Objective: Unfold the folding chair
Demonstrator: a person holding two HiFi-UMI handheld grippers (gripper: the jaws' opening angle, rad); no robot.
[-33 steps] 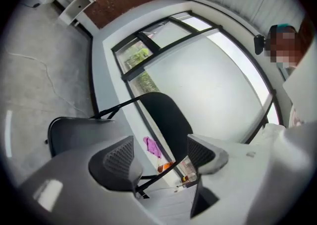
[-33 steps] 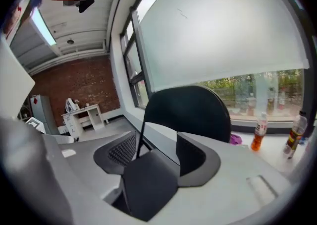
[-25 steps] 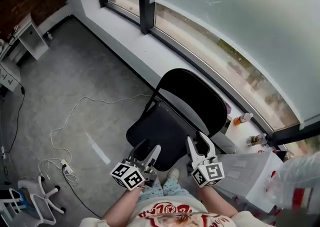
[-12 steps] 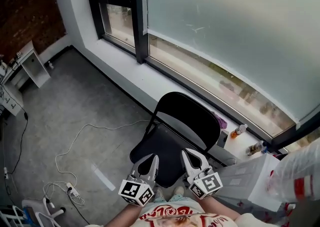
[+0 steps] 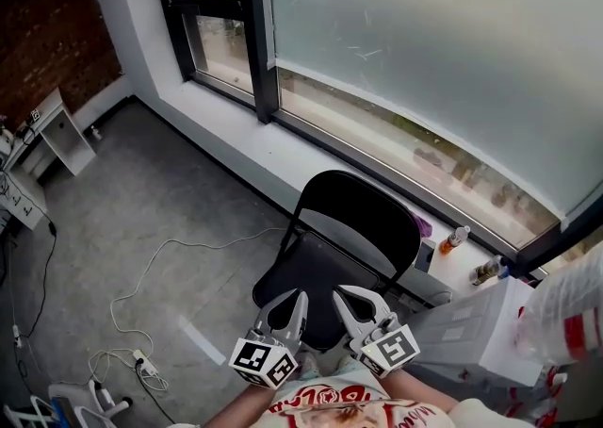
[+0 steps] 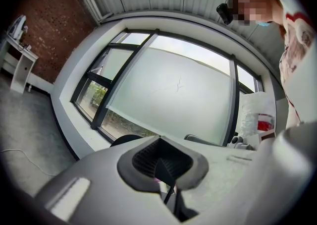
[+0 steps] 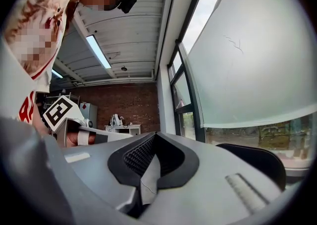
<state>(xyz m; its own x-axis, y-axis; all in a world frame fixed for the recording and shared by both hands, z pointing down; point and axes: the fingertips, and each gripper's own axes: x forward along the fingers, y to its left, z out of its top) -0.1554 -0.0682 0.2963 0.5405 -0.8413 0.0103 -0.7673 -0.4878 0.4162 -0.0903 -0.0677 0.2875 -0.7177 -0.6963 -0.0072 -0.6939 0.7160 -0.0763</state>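
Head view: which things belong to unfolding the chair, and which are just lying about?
Job: black metal folding chair, left gripper, right gripper.
Lying about: white cable on the floor, small orange bottle on the ledge, white plastic bag, white side table.

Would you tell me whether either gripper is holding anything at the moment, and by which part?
Nothing is held. The left gripper and right gripper hover clear of the folding chair, jaws together on nothing.
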